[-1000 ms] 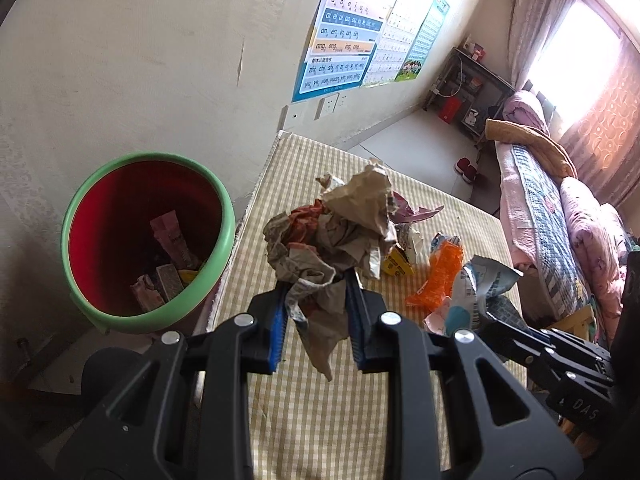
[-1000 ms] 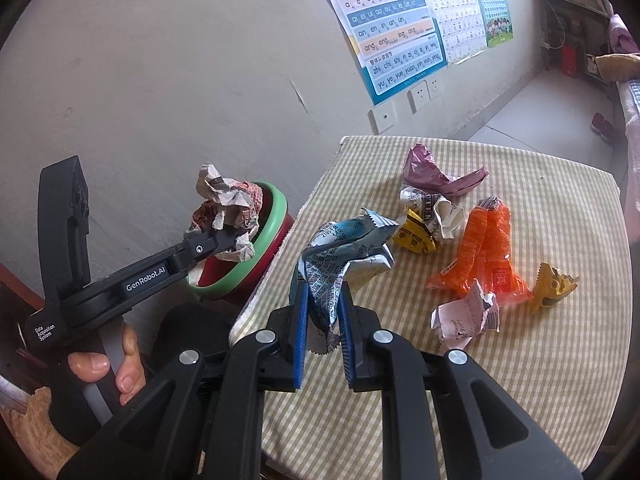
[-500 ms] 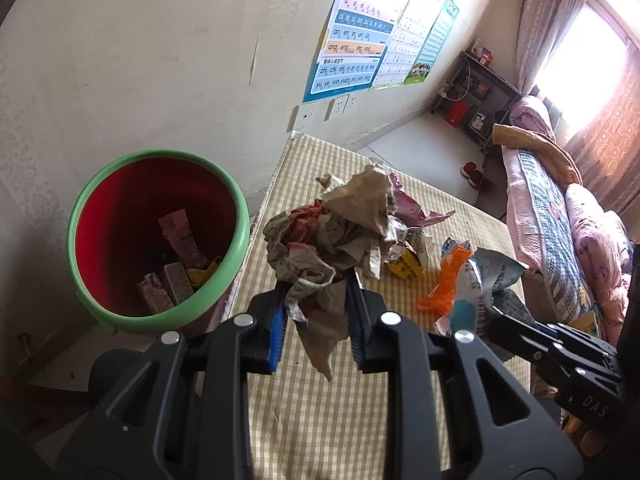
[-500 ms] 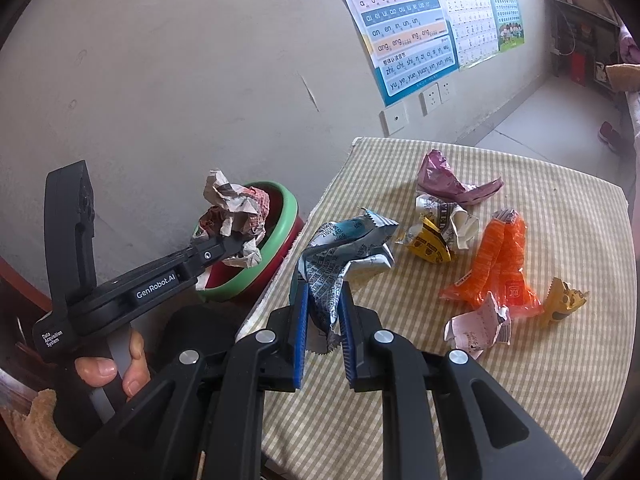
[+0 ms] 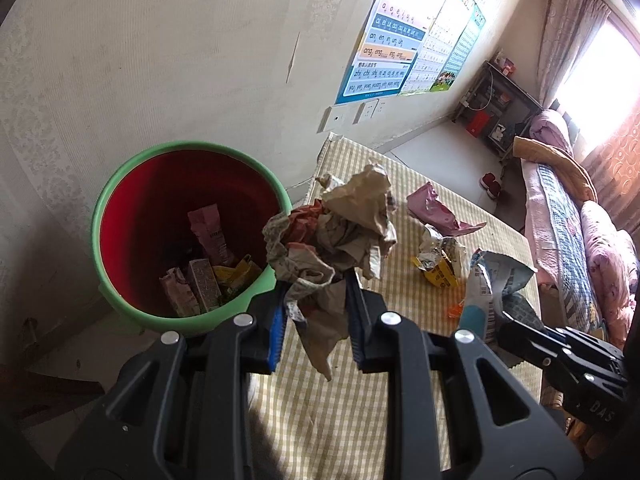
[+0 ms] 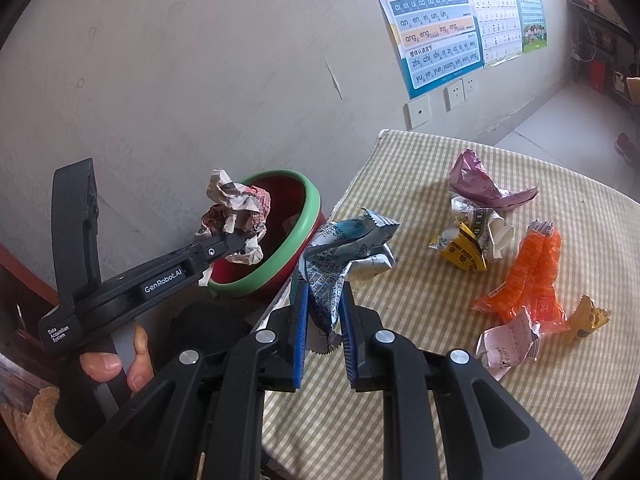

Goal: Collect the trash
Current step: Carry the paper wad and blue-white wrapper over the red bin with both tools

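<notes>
Two grippers, each loaded. Left gripper point(image 5: 316, 320) has its jaws narrowed on a crumpled newspaper wad point(image 5: 340, 224), which stands up above the pads at frame centre, with a loose tail hanging below them. Right gripper point(image 6: 324, 328) is clamped on a blue-and-white wrapper point(image 6: 344, 256), lower centre of its own view. Red bin with green rim point(image 5: 120, 200) sits left of centre in the left wrist view, off the table edge, some wrappers already at its bottom. In the right wrist view the wad appears over or just before the bin's near rim; cannot tell which. Risks, as judgement: if the left jaws open short of the mouth, the wad may strike the rim and roll to the floor; the hanging tail may snag on a pad and drag the wad back. The blue wrapper is light and stiff, gripped by a narrow fold, and could slip or flutter wide of the bin. Both grippers converge on one opening, so they may knock together. Left on the checked tablecloth point(image 6: 400, 400): pink wrapper point(image 6: 480, 184), yellow packet point(image 6: 464, 252), orange bag point(image 6: 532, 276), small white paper point(image 6: 508, 344), small yellow scrap point(image 6: 592, 316) at right. Alphabet poster point(image 6: 436, 28) upper right; bed point(image 5: 568, 232) at far right of left view. Nothing blocks the bin mouth.
</notes>
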{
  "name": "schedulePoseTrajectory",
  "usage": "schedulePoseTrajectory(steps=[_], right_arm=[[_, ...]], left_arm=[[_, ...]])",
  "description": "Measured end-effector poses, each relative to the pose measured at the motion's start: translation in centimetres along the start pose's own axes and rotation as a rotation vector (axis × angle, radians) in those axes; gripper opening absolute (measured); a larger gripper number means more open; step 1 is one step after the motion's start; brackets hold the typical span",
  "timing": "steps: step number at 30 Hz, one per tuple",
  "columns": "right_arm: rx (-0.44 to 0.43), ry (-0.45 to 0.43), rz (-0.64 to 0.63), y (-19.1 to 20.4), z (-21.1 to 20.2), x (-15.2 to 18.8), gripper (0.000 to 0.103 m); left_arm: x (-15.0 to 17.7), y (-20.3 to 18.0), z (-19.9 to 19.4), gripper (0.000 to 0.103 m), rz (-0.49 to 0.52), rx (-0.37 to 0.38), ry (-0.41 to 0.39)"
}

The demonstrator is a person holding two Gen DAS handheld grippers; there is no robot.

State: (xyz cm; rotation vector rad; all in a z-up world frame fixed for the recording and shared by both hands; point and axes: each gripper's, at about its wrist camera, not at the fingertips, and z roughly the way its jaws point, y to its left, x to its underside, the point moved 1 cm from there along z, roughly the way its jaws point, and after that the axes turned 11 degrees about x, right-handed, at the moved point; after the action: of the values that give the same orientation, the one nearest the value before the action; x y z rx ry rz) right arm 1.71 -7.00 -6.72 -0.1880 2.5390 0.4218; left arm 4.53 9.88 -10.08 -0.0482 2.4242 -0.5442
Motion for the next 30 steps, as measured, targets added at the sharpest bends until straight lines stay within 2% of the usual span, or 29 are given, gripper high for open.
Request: schedulePoseTrajectory(steps=[30], right_arm=[[-0.062,0.040,-0.077,4.1,3.5,-1.0,0.017]], left_arm=[[-0.5,5.4,-1.1,0.025,-0.085,-0.089,-0.029]])
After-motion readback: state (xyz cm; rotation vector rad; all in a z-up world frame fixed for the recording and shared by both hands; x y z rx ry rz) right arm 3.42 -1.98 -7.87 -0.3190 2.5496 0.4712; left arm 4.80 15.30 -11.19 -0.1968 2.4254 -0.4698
